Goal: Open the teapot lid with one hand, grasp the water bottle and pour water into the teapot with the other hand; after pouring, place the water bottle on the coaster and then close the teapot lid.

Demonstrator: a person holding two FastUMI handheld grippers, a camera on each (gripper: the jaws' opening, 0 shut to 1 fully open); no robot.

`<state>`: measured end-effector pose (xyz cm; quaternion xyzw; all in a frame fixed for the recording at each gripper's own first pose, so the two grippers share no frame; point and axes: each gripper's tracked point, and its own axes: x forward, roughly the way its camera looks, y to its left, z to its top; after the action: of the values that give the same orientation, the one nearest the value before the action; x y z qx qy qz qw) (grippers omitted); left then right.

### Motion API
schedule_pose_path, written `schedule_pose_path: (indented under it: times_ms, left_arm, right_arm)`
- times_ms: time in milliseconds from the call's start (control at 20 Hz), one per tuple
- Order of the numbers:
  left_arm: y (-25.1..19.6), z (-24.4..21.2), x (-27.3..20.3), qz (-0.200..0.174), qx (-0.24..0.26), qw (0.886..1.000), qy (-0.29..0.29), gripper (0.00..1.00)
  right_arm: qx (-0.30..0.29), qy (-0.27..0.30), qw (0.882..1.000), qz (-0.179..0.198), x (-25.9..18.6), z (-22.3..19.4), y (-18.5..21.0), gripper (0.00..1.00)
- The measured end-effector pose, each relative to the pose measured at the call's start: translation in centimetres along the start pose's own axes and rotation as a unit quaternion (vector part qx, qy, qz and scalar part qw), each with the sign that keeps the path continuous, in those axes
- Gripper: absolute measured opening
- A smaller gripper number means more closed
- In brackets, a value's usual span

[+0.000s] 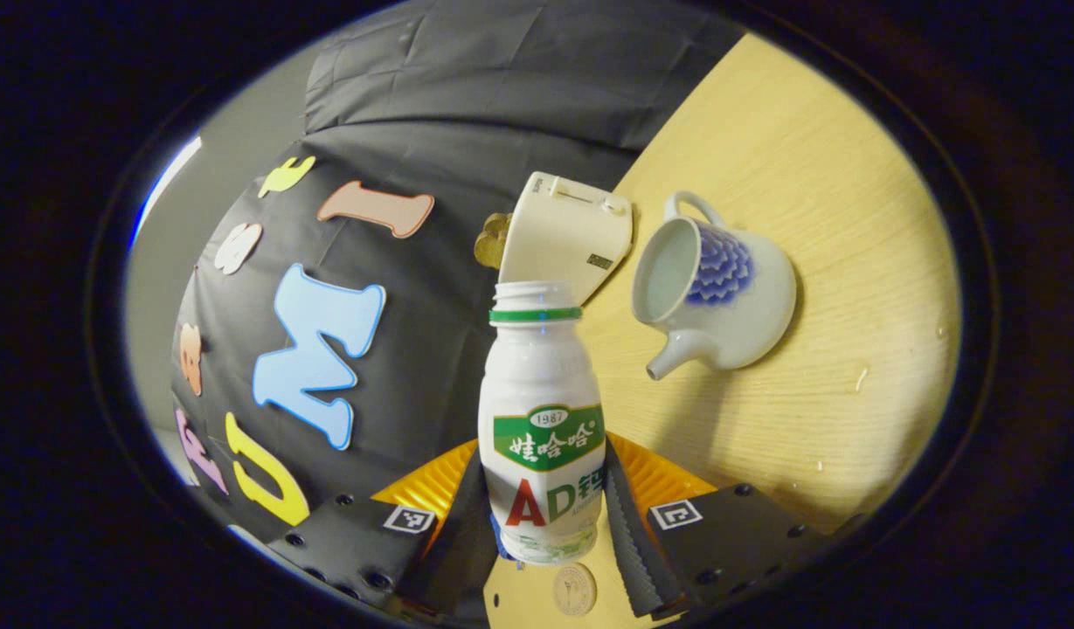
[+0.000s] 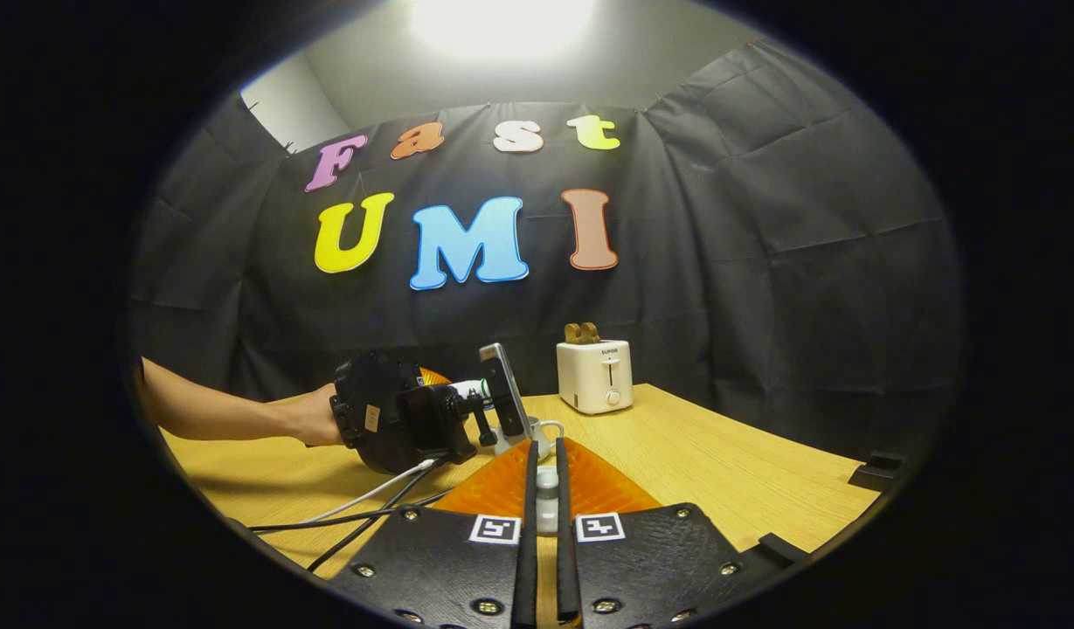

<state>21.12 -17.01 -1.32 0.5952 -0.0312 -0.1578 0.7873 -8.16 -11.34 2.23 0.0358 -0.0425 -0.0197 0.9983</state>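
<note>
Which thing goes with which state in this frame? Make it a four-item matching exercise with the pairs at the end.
Things:
1. bottle
2. teapot
3. toaster
4. lid

States:
a. brown slices poking out on top
b. pinched in the right claw
c. cap off, held in the left claw
d. open, standing on the table

Pairs: 1-c, 2-d, 3-a, 4-b

Water bottle [image 1: 543, 428] between left hand-held gripper [image 1: 545, 515] fingers, teapot [image 1: 711, 293] on table [image 1: 816, 175] beside toaster [image 1: 567, 231]
</note>
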Motion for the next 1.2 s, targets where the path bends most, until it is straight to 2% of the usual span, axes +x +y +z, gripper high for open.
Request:
schedule_pose_path:
  times_ms: [400,900,1050,1100,1150,1200]
  left_arm:
    - [-0.3,0.3,0.5,-0.018,0.077,0.997,0.001,0.80]
    - [0.6,0.7,0.6,-0.013,0.164,0.986,0.002,0.80]
    - [0.6,0.7,0.6,-0.015,0.175,0.985,0.003,0.80]
    - [0.7,0.6,0.7,-0.015,0.180,0.984,0.003,0.75]
    - [0.7,0.7,0.8,-0.012,0.186,0.982,0.002,0.80]
    - [0.8,0.8,0.6,-0.009,0.193,0.981,0.001,0.75]
  right_arm:
    - [0.006,-0.003,1.000,-0.002,0.1,0.1,-0.2,0.08]
    - [0.006,-0.003,1.000,-0.002,-0.2,-0.2,-0.1,0.08]
    - [0.005,-0.007,1.000,-0.009,-0.2,0.2,-0.4,0.08]
    - [0.005,-0.009,1.000,-0.008,-0.3,0.1,-0.4,0.08]
    - [0.005,-0.009,1.000,-0.008,-0.3,0.1,-0.4,0.09]
    - [0.006,-0.008,1.000,-0.006,-0.2,0.0,-0.3,0.08]
